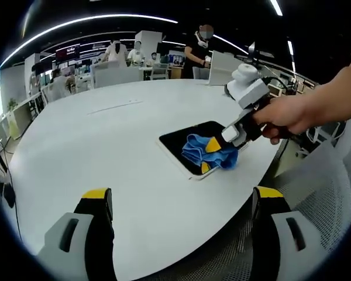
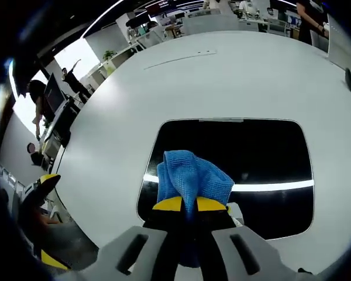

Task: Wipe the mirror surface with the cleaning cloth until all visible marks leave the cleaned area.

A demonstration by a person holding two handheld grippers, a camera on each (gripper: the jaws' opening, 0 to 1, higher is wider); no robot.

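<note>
Here, right gripper (image 2: 189, 204) jaws are pinched together on the blue cleaning cloth (image 2: 193, 178), pressing it onto the mirror (image 2: 263, 152). Left gripper (image 1: 181, 202) jaws spread wide, holding nothing, above the white table (image 1: 105, 134).

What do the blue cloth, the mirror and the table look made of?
Blue cloth: soft knit, likely microfiber; nubby matte folds. Mirror: glossy glass by the look, dark, reflecting a sharp ceiling light strip, thin pale rim. Table: smooth white matte top, likely laminate; only soft sheen. Right gripper is shut on the cloth.
</note>
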